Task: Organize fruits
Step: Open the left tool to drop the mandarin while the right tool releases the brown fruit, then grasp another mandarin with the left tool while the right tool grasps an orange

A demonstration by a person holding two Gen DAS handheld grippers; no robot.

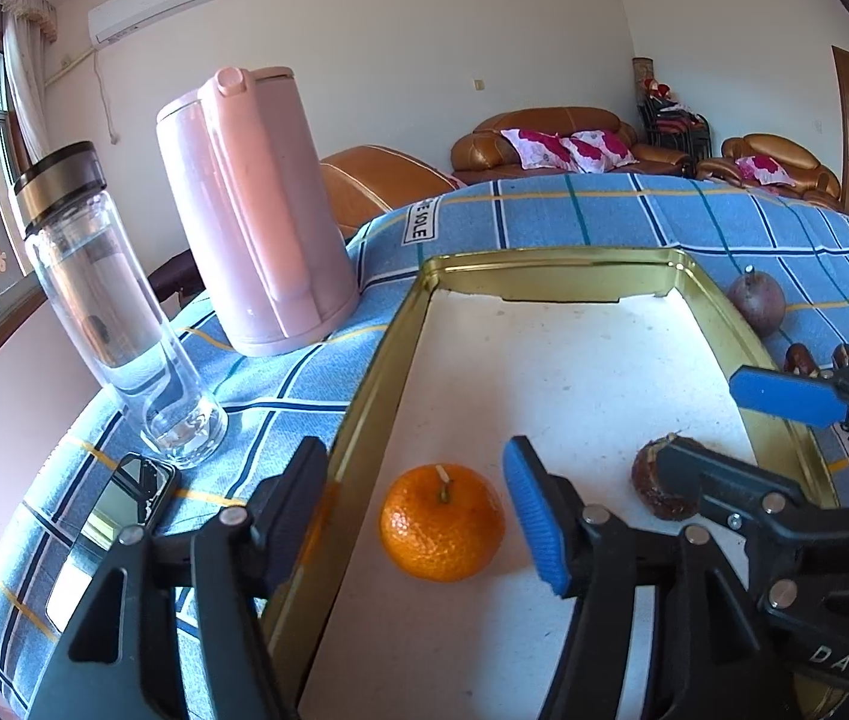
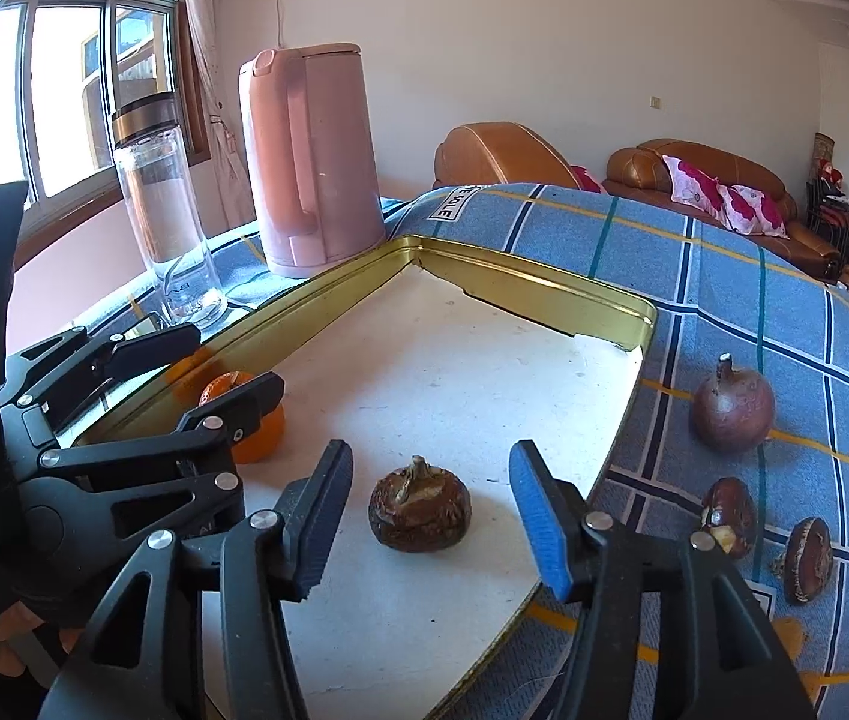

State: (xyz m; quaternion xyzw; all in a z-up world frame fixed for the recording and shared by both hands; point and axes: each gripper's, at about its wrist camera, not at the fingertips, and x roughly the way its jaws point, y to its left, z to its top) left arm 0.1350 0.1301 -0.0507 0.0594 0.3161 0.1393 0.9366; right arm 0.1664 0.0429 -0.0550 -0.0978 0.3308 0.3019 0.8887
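Both fruits sit released in the gold-rimmed metal tray [image 2: 544, 294]: round orange tangerine [image 1: 442, 531] between the left gripper [image 1: 418, 516]'s parted fingers, brown water chestnut [image 2: 420, 510] between the right gripper [image 2: 430, 516]'s. Next, probably withdraw and fetch the fruit lying outside.

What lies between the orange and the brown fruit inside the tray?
In the left wrist view, only the left gripper's blue finger stands between the orange and the brown fruit; the tray floor there is bare.

Tablecloth [image 1: 604, 210] label [image 1: 418, 221]: "LOVE SOLE"; right tongs' [image 1: 718, 420] body: "DAS".
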